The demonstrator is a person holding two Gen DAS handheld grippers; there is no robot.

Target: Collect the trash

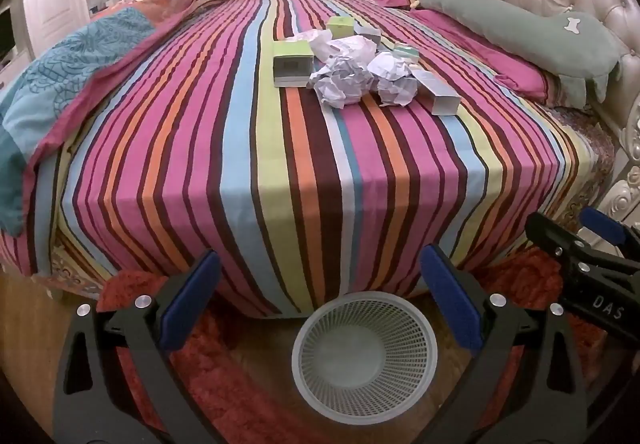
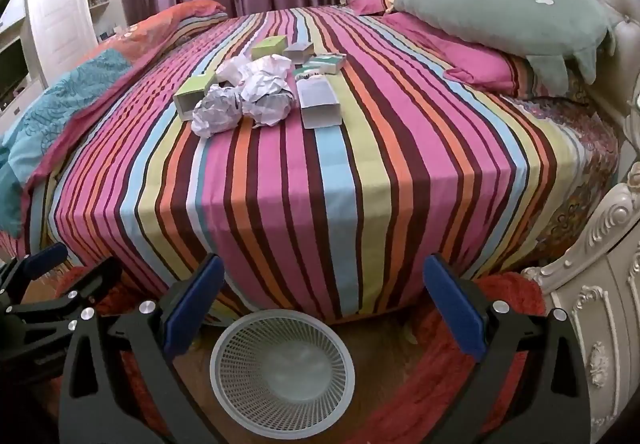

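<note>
The bed w/ its striped sheet fills most of both views, and the trash sits in one pile at its middle, well apart from both hand-held grippers, up and ahead across a wide bare stretch of sheet. On the floor just below the near bed edge stands the white mesh basket, empty as far as can be seen, right under both tools. So the coming move looks like a long reach forward over the basket, then back. The pile: crumpled paper balls at the front, small boxes round them, i.e. a green box on the left side and a long pale box on the right, its long axis running away from the viewer, open end toward the bed edge. In the right wrist view that long box lies nearly straight ahead of the right hand-held gripper, so that one is prob. better placed for it; the left hand-held gripper lines up more w/ the paper balls and green box. Both stand spread wide, nothing between the blue pads.
</note>
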